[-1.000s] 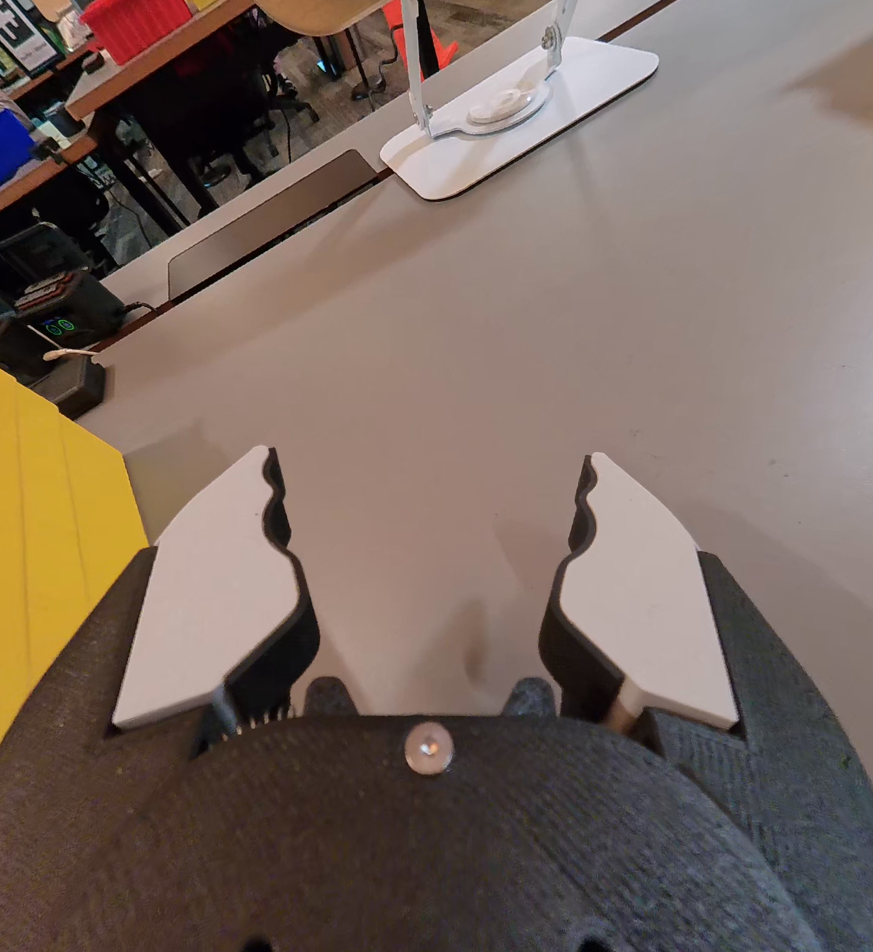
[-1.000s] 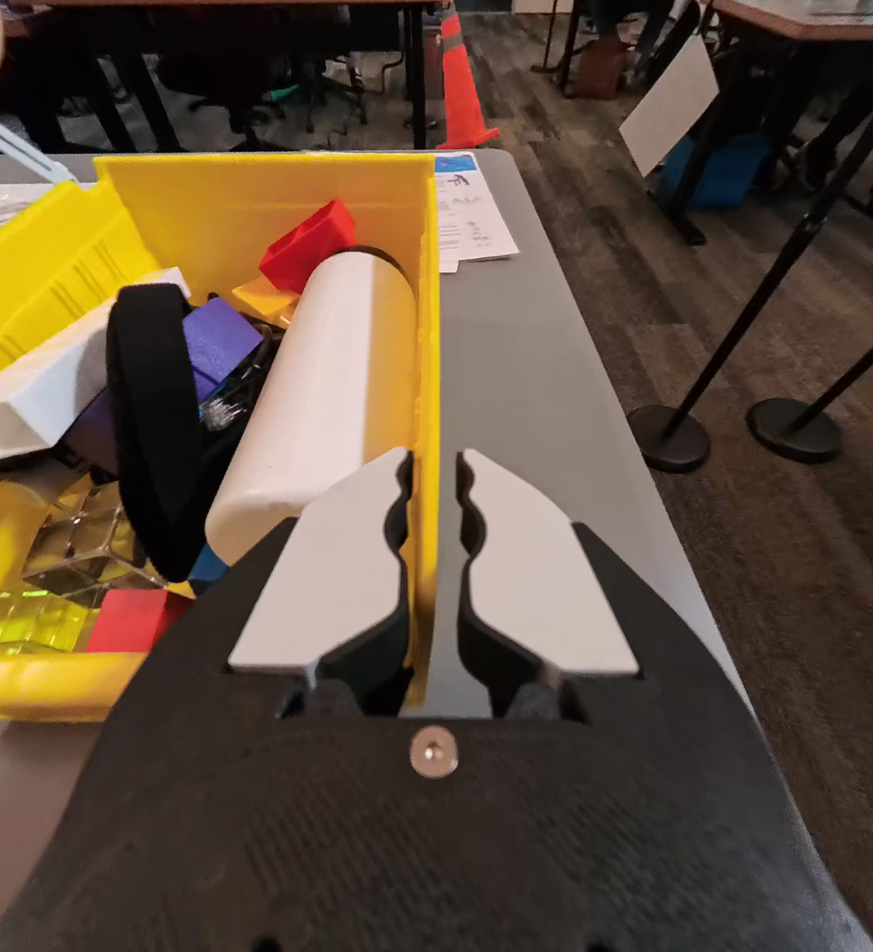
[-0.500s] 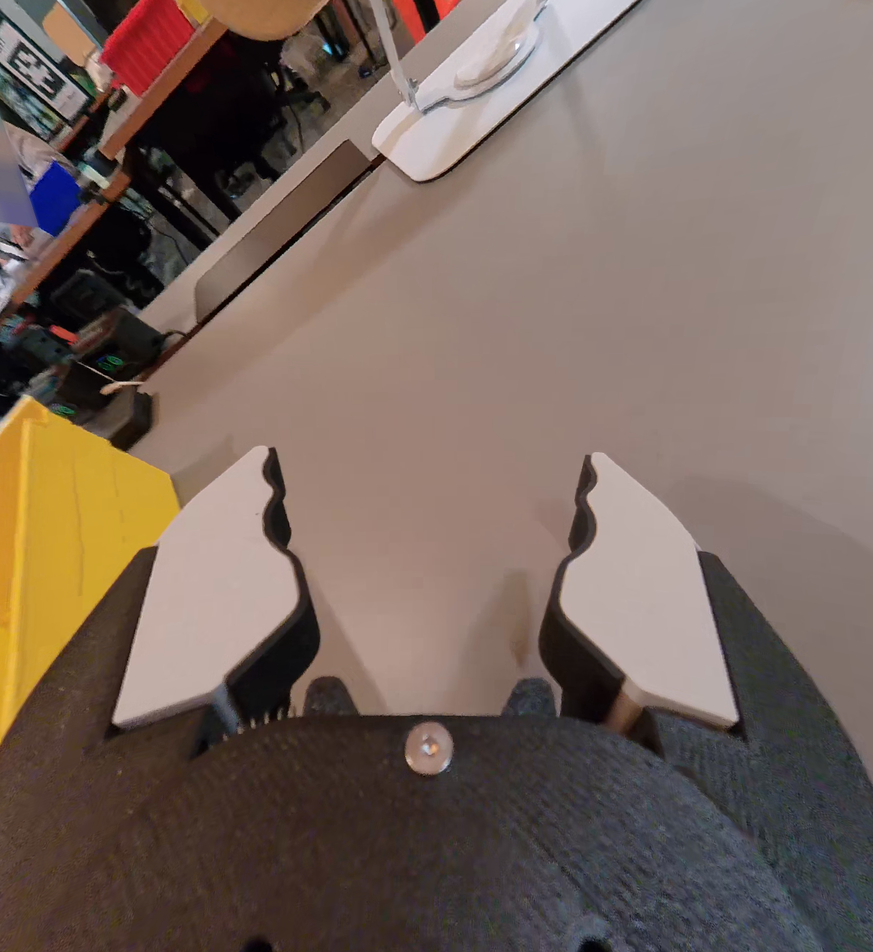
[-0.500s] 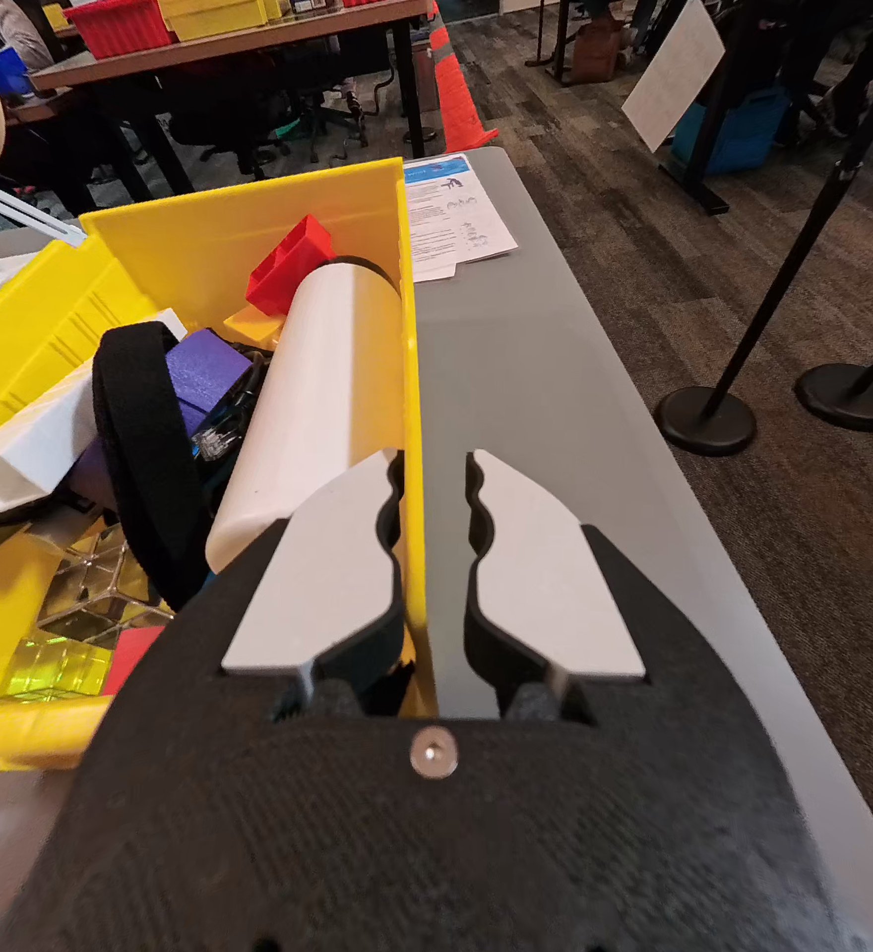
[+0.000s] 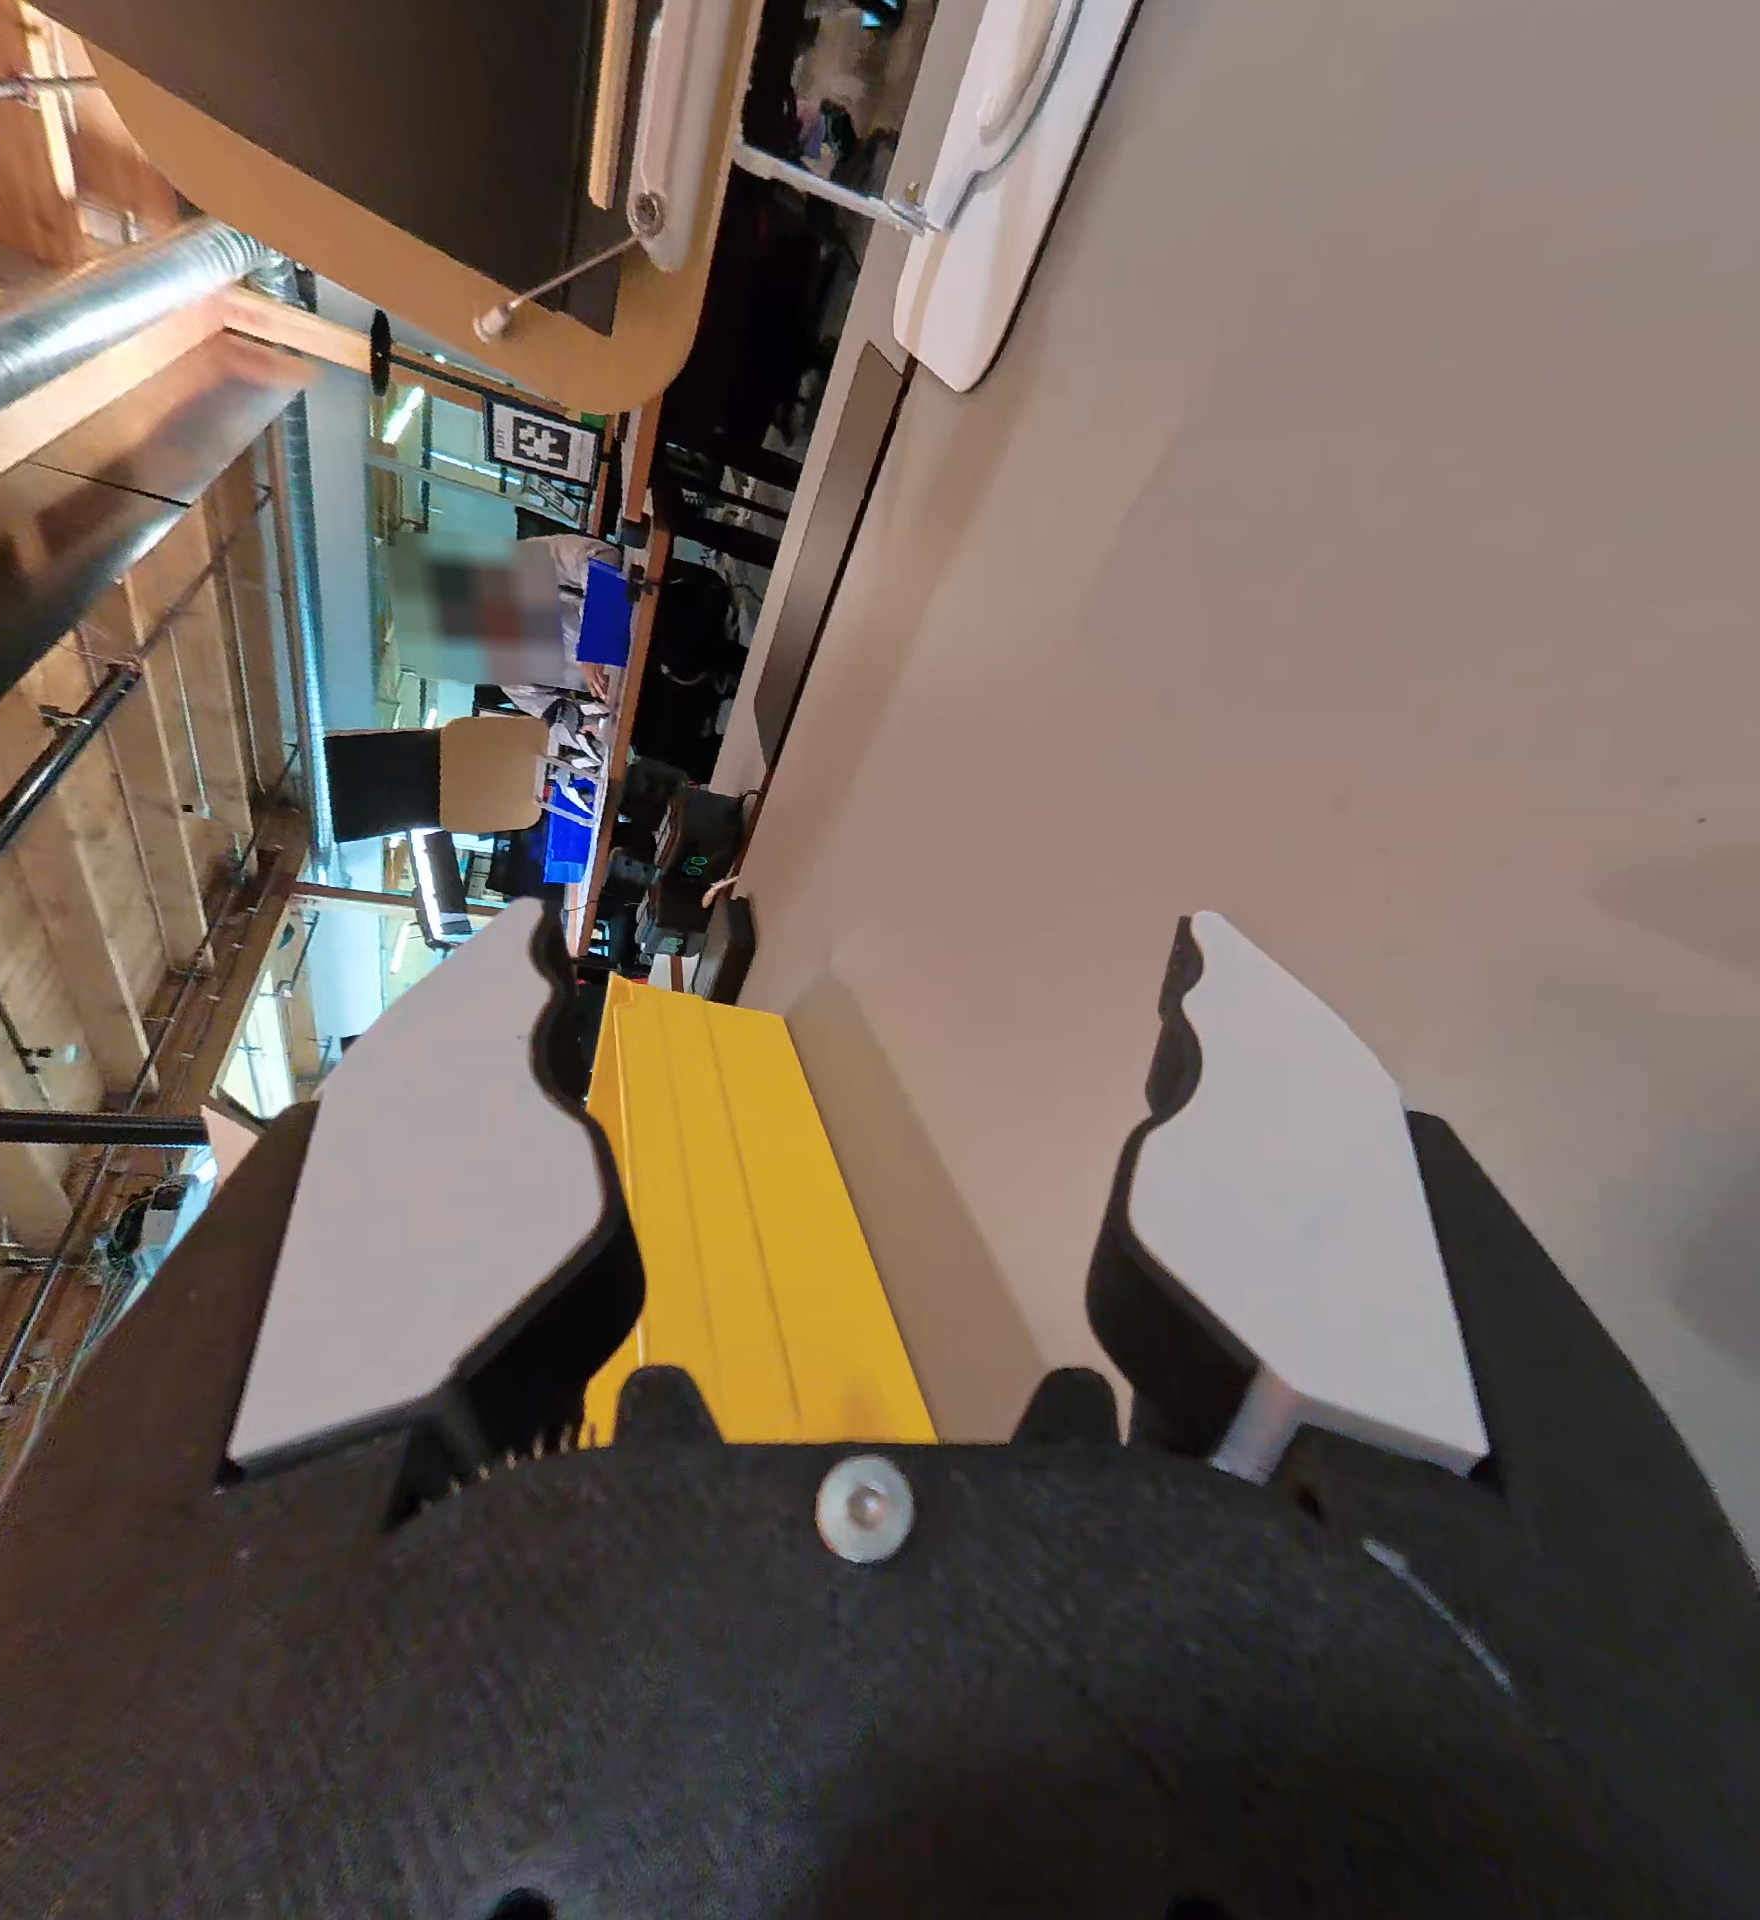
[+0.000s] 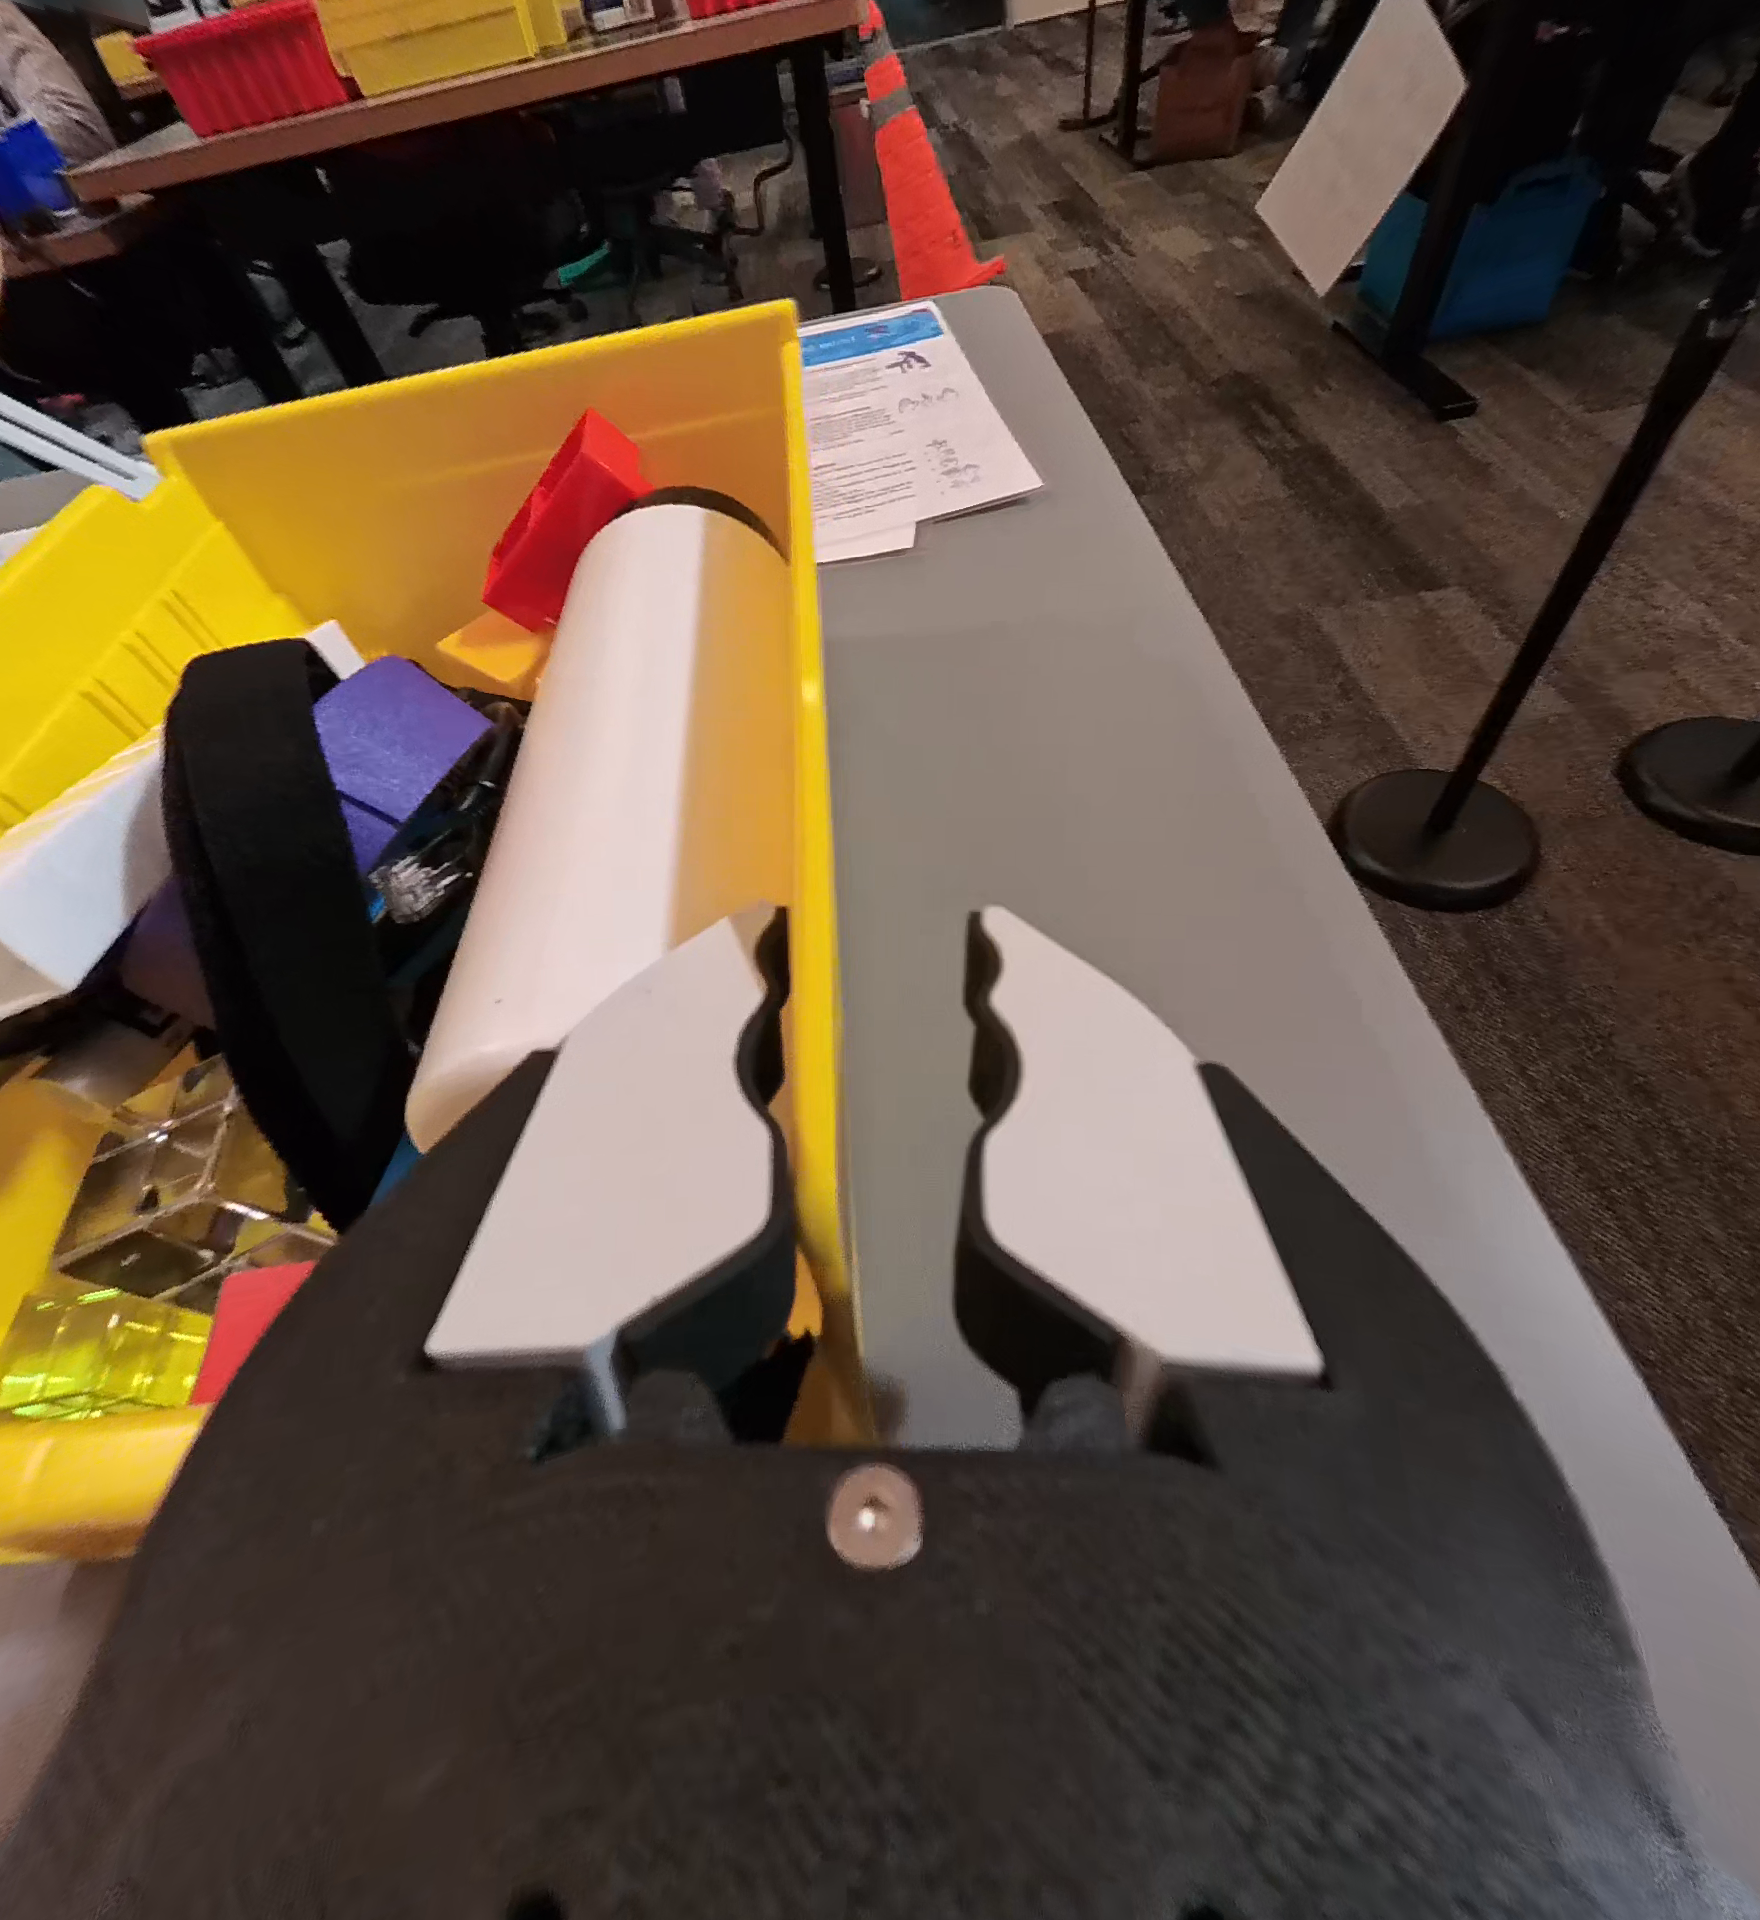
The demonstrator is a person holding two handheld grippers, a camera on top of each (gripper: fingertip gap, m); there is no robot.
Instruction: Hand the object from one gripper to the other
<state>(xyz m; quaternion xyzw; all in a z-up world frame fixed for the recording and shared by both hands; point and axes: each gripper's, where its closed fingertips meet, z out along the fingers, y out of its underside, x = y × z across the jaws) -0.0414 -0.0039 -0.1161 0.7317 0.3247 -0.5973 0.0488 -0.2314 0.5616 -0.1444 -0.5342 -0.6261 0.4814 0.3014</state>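
While the left gripper [image 5: 860,951] gapes empty, only the right gripper [image 6: 871,940], half-open, empty, shows the yellow bin's [image 6: 460,457] contents.

Printed paper sheet [image 6: 907,436] lies flat on grey table [image 6: 1042,790], far end; orange traffic cone [image 6: 912,177] stands on floor beyond

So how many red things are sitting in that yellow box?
2. One red block leans at the far end of the yellow box, above the white roll; another red piece lies at the near end. More may be buried.
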